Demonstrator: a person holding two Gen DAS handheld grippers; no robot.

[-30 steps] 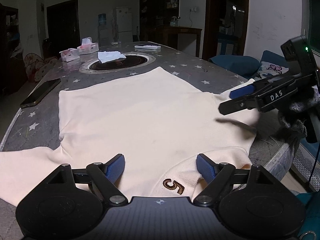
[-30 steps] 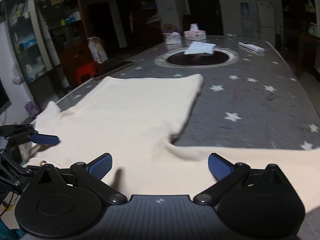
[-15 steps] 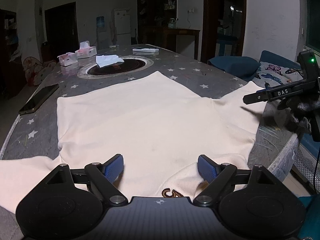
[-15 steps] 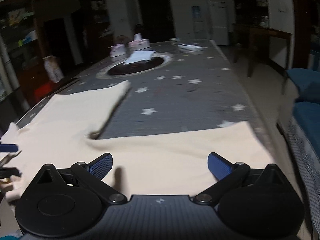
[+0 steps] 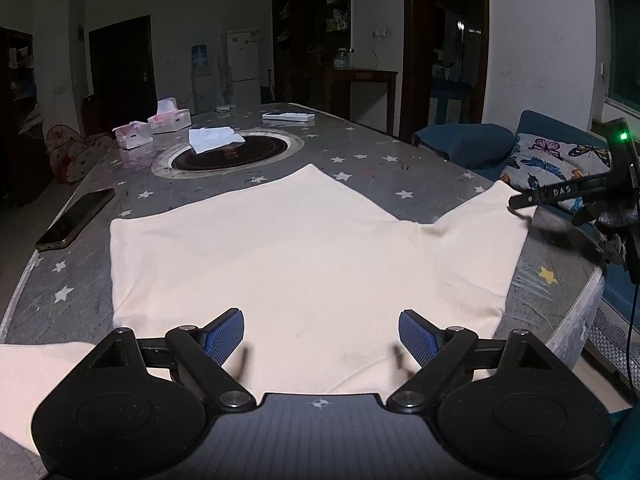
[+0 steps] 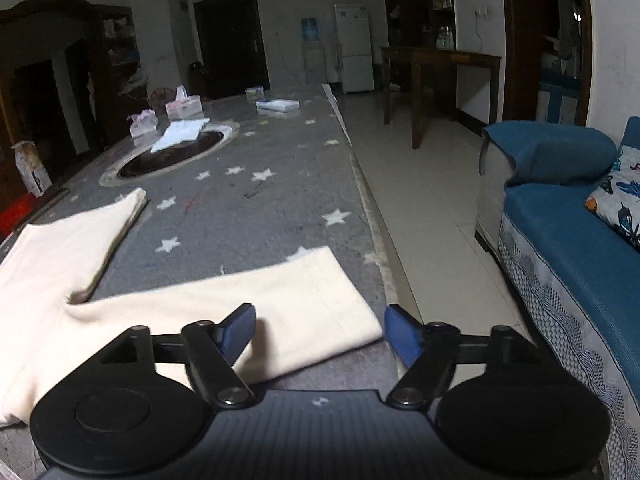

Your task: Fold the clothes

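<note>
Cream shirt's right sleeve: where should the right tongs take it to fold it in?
Grip the cuff end of the cream fabric shirt's right sleeve, coming from the table's open edge side. It lies flat, its hem nearly at that edge. The right tongs are closing around it, pads not yet pressing.

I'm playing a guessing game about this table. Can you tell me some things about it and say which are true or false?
1. The cream top lies spread flat on the star-patterned table. True.
2. A phone lies on the top. False: it lies on the table beside it.
3. The right gripper is at the sleeve end. True; its jaws are closing.
4. The left gripper is squeezed shut. False: it stands open.
</note>
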